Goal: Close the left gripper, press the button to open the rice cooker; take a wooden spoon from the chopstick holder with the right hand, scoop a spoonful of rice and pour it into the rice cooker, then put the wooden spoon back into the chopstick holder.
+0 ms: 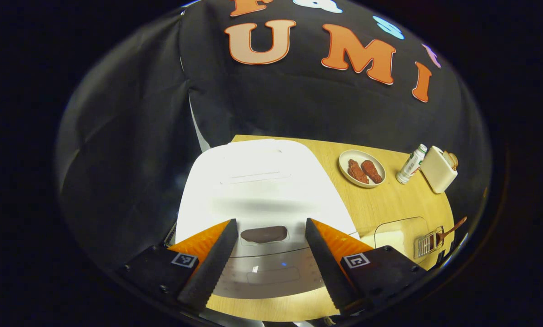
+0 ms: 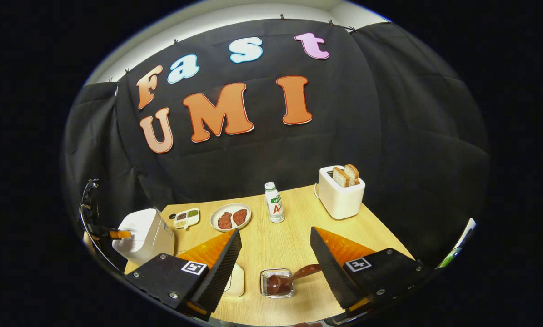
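Note:
The white rice cooker stands right below my left gripper, its lid down. Its dark oval button shows between the two spread fingers, so the left gripper is open and holds nothing. In the right gripper view the cooker stands at the table's left end, with part of the left gripper at its side. My right gripper is open and empty above the table's front. Just ahead of it the chopstick holder holds the brown wooden spoon, whose handle leans toward the right finger. The rice box is half hidden behind the left finger.
A plate of meat, a small sauce tray, a bottle and a white toaster with bread line the back of the wooden table. In the left gripper view the clear rice box and the holder lie right of the cooker.

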Demonstrator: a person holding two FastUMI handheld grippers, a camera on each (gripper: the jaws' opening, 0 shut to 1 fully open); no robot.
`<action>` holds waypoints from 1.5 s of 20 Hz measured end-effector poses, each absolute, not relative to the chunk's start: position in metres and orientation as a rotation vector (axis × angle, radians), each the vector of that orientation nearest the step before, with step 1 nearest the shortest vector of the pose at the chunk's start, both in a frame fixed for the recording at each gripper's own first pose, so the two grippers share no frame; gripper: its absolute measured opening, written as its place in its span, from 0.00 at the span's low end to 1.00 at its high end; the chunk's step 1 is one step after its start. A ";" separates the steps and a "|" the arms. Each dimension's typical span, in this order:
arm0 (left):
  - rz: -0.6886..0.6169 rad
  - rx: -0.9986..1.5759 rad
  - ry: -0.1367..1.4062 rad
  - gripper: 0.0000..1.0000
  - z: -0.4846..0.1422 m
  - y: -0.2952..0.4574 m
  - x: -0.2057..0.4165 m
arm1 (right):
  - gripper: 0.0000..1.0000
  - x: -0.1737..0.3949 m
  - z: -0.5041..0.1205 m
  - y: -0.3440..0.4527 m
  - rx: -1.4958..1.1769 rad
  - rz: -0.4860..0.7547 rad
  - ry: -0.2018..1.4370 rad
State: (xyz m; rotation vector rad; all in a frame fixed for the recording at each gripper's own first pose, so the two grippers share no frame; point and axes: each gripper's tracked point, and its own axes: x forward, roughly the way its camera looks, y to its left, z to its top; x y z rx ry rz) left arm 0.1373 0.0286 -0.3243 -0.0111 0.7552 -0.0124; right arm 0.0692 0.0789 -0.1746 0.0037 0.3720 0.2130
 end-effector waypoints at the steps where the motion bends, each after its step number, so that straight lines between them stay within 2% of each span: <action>1: -0.006 -0.024 0.724 1.00 -0.314 0.028 0.138 | 0.95 0.070 -0.172 0.079 0.003 0.214 0.366; 10: 0.002 -0.112 0.320 1.00 -0.123 0.026 0.154 | 0.95 0.084 -0.100 0.095 -0.028 0.244 0.252; 15: -0.019 -0.090 0.120 1.00 -0.012 0.021 0.123 | 0.95 0.080 -0.040 0.100 -0.049 0.229 0.150; 22: -0.062 -0.106 0.005 1.00 0.065 0.007 0.080 | 0.95 0.062 0.027 0.099 -0.066 0.225 0.055; 23: -0.056 -0.097 -0.008 1.00 0.071 0.009 0.076 | 1.00 0.060 0.031 0.096 -0.066 0.221 0.045; 24: -0.053 -0.089 -0.016 1.00 0.075 0.009 0.071 | 0.95 0.058 0.035 0.092 -0.071 0.212 0.038; 25: -0.050 -0.084 -0.020 1.00 0.077 0.010 0.066 | 1.00 0.056 0.036 0.088 -0.078 0.203 0.033; 26: -0.046 -0.082 -0.021 0.99 0.079 0.011 0.062 | 0.95 0.055 0.037 0.084 -0.084 0.193 0.029; 30: -0.025 -0.083 -0.018 1.00 0.079 0.019 0.057 | 0.95 0.052 0.037 0.079 -0.087 0.194 0.029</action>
